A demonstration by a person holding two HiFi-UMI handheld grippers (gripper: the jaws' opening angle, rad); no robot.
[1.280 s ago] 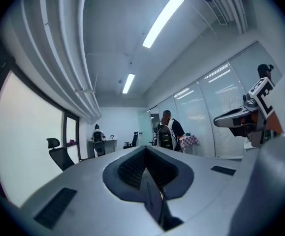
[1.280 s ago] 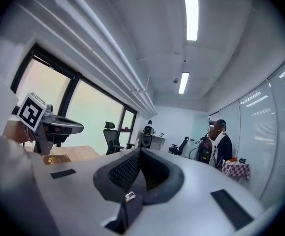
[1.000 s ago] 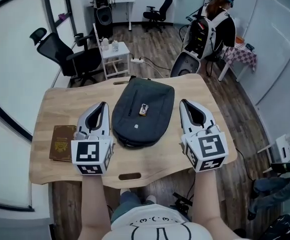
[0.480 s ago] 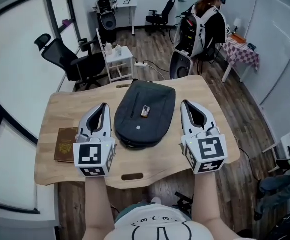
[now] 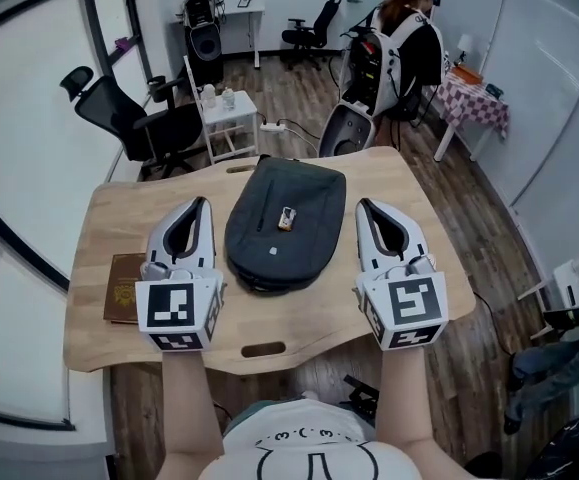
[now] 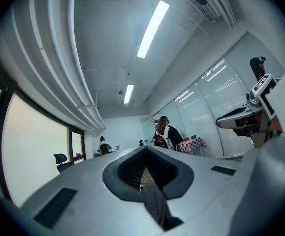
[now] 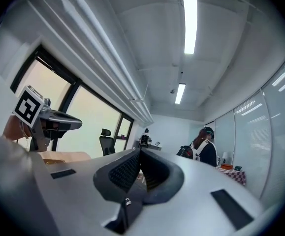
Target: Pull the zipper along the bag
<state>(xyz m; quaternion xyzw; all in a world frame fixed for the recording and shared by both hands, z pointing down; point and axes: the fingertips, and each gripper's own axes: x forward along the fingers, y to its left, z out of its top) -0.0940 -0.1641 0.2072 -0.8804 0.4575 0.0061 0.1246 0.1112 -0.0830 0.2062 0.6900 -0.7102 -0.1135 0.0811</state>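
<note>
The left claw point(image 5: 202, 208) is shut tight and holds nothing: in the left gripper view its dark ribbed pads point(image 6: 130, 171) meet in one line, with only air and the far room beyond. The right claw point(image 5: 365, 206) is the same, its pads point(image 7: 121, 170) pressed together on nothing. Both point toward 12 o'clock, held level above the surface point(image 5: 119, 218), and the bag point(image 5: 284, 243) lies flat between them, at 3 o'clock from the left claw and at 9 o'clock from the right. Each tip is just beside a flank of the bag without touching it, so neither hand is clearly nearer. The bag's long axis runs from 6 to 12 o'clock, parallel to both claws. It is soft, dark grey woven cloth, squared at the far end and rounded at the near end. A dark seam point(image 5: 269, 286) curves round the near end and is probably the zipper track. How far the zipper is drawn, and where its pull sits, cannot be made out. A small pale tag point(image 5: 286, 219) rests on the top panel. The claws are smooth pale grey plastic. The surface is light wood with rounded corners and a hand slot point(image 5: 259, 350) at 6 o'clock. A brown book point(image 5: 124, 288) lies at the left claw's 8 o'clock.
</note>
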